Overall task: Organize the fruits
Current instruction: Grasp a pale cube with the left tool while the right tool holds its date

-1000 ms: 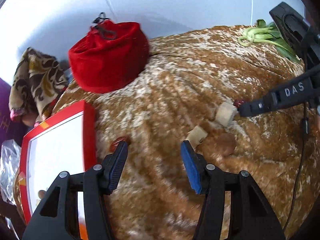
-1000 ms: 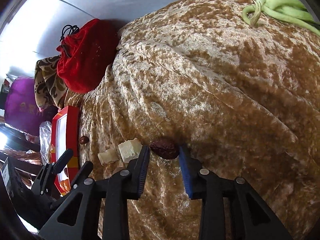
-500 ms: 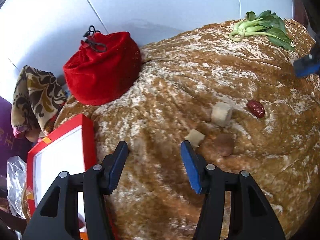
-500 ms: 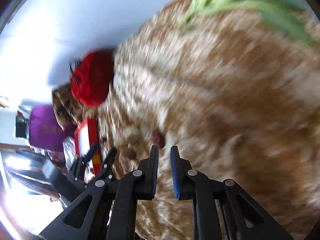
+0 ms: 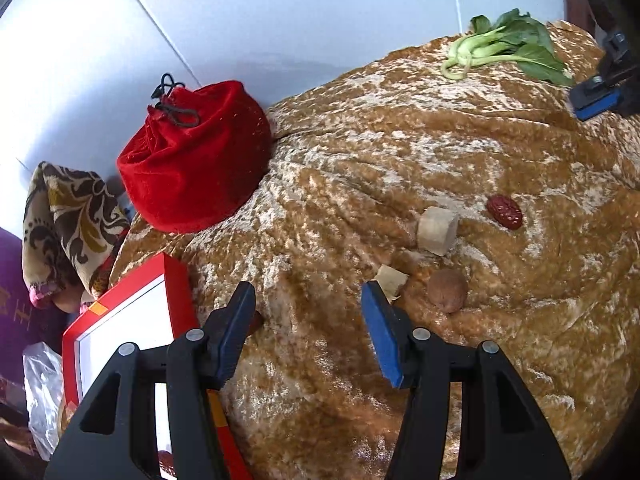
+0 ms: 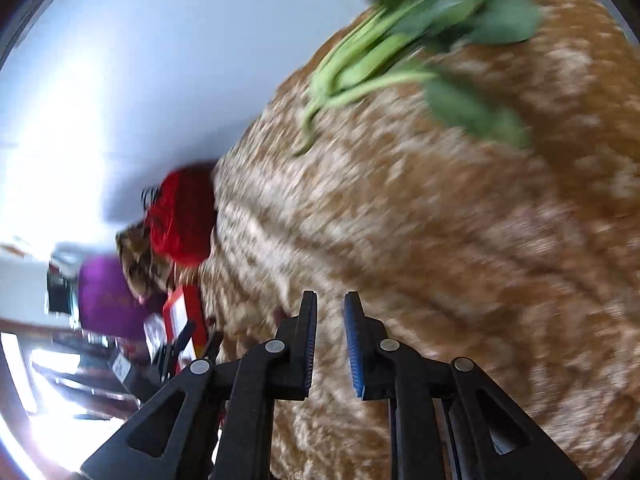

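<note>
A dark red date (image 5: 505, 211) lies on the brown velvet cloth (image 5: 400, 152). Near it are two pale cubes (image 5: 437, 230) (image 5: 391, 280) and a round brown fruit (image 5: 447, 290). Another small dark fruit (image 5: 256, 322) peeks out behind my left finger, beside the red tray (image 5: 176, 280). My left gripper (image 5: 306, 326) is open and empty, above the cloth near the smaller cube. My right gripper (image 6: 330, 344) has its jaws nearly closed with a narrow gap and holds nothing; it shows at the far right in the left wrist view (image 5: 600, 98).
A red velvet drawstring bag (image 5: 192, 168) stands at the back left, also in the right wrist view (image 6: 182, 220). Green leafy bok choy (image 5: 508, 46) lies at the far right, close ahead of the right gripper (image 6: 420, 52). A patterned cloth (image 5: 64, 216) lies left.
My right gripper let go of the date, pulled up and away to the right toward the greens, and narrowed its jaws. The date now lies free on the cloth. My left gripper rose slightly.
</note>
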Action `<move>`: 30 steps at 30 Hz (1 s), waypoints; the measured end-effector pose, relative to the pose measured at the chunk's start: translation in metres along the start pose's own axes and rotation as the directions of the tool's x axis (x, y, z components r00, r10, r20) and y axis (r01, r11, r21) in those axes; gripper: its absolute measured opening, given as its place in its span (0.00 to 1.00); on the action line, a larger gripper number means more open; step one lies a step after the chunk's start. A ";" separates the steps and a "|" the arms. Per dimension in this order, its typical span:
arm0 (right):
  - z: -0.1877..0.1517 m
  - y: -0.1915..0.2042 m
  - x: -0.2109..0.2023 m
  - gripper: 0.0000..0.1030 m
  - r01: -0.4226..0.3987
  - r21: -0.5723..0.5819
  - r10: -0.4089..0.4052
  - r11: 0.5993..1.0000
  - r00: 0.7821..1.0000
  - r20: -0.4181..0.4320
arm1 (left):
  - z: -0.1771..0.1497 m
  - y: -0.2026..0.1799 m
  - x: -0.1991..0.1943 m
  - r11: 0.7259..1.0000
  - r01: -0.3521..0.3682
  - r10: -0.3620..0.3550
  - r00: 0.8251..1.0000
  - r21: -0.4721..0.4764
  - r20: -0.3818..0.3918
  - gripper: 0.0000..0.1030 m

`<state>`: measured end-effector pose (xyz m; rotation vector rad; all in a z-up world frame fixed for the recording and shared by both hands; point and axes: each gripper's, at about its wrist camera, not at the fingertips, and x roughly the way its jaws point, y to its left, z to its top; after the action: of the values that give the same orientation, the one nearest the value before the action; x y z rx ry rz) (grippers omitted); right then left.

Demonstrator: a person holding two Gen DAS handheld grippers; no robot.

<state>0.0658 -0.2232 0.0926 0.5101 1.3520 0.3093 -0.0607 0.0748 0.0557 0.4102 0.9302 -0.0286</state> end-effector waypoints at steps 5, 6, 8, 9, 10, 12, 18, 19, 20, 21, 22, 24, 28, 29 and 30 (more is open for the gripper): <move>-0.040 0.075 0.048 0.22 0.160 -0.243 -0.164 0.957 0.986 0.002 | 0.001 0.011 0.002 0.999 -0.019 0.018 1.000 -0.050 -0.011 0.55; -0.049 0.087 0.056 0.24 0.169 -0.285 -0.178 0.944 0.984 -0.008 | 0.002 0.014 0.003 0.997 -0.023 0.022 1.000 -0.070 -0.014 0.55; -0.071 0.109 0.071 0.26 0.170 -0.360 -0.191 0.917 0.981 -0.025 | 0.002 0.020 0.002 0.995 -0.026 0.025 1.000 -0.100 -0.012 0.55; -0.081 0.118 0.080 0.26 0.151 -0.393 -0.188 0.907 0.981 -0.056 | 0.002 0.023 0.000 0.993 -0.026 0.025 1.000 -0.113 -0.009 0.55; -0.088 0.123 0.085 0.26 0.129 -0.409 -0.178 0.903 0.980 -0.084 | 0.002 0.025 -0.001 0.993 -0.023 0.023 1.000 -0.119 -0.008 0.55; -0.094 0.126 0.091 0.26 0.104 -0.425 -0.170 0.899 0.978 -0.120 | 0.001 0.028 -0.004 0.991 -0.018 0.017 1.000 -0.130 -0.005 0.55; -0.050 0.091 0.065 0.26 0.081 -0.337 -0.116 0.938 0.990 -0.085 | -0.002 0.020 -0.004 0.997 0.044 -0.044 0.999 -0.071 -0.004 0.58; -0.040 0.083 0.062 0.26 0.070 -0.311 -0.100 0.948 0.992 -0.081 | -0.001 0.018 -0.004 0.997 0.057 -0.058 0.998 -0.054 -0.001 0.58; -0.033 0.077 0.059 0.26 0.063 -0.291 -0.090 0.955 0.993 -0.081 | -0.001 0.017 -0.003 0.996 0.073 -0.073 0.997 -0.041 0.001 0.58; -0.028 0.072 0.055 0.26 0.060 -0.285 -0.086 0.957 0.993 -0.080 | -0.001 0.015 -0.002 0.996 0.089 -0.089 0.996 -0.027 0.004 0.58; -0.026 0.071 0.057 0.26 0.062 -0.287 -0.090 0.956 0.992 -0.084 | 0.000 0.014 -0.001 0.995 0.094 -0.094 0.996 -0.019 0.007 0.58; -0.026 0.073 0.063 0.26 0.070 -0.295 -0.103 0.953 0.990 -0.097 | 0.001 0.013 0.004 0.994 0.111 -0.111 0.994 -0.013 0.005 0.58; -0.031 0.076 0.083 0.26 0.100 -0.314 -0.150 0.944 0.979 -0.137 | 0.004 0.007 0.007 0.987 0.159 -0.159 0.987 0.017 0.007 0.58; -0.033 0.078 0.088 0.26 0.110 -0.320 -0.162 0.941 0.977 -0.140 | 0.004 0.005 0.005 0.984 0.177 -0.177 0.984 0.031 0.011 0.58; -0.036 0.078 0.091 0.26 0.117 -0.328 -0.172 0.937 0.975 -0.143 | 0.004 0.003 0.004 0.982 0.186 -0.187 0.982 0.041 0.013 0.58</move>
<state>0.0552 -0.1055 0.0516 0.1141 1.4623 0.4476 -0.0541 0.0766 0.0556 0.3582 0.9503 -0.2215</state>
